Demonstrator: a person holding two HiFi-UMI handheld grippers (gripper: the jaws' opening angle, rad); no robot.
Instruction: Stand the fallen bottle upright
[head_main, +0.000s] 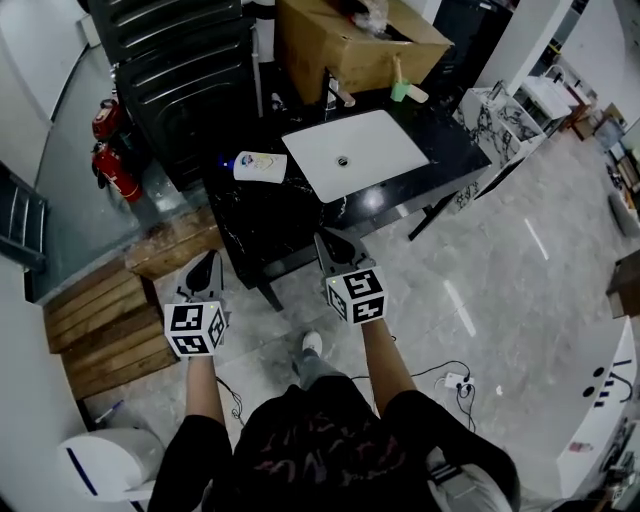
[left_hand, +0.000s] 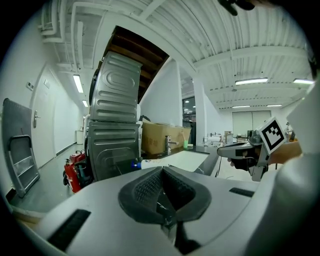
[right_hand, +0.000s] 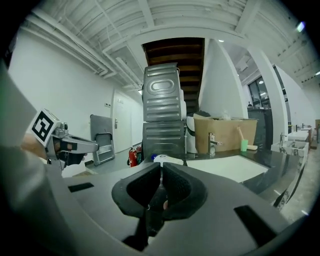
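Right gripper view: hand-held gripper (right_hand: 161, 168) hides bottle (right_hand: 169, 158) underside.

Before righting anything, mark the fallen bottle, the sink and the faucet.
fallen bottle (head_main: 262, 166), head view, middle of its white body.
sink (head_main: 385, 148), head view, bare white basin floor.
faucet (head_main: 339, 91), head view, its spout.
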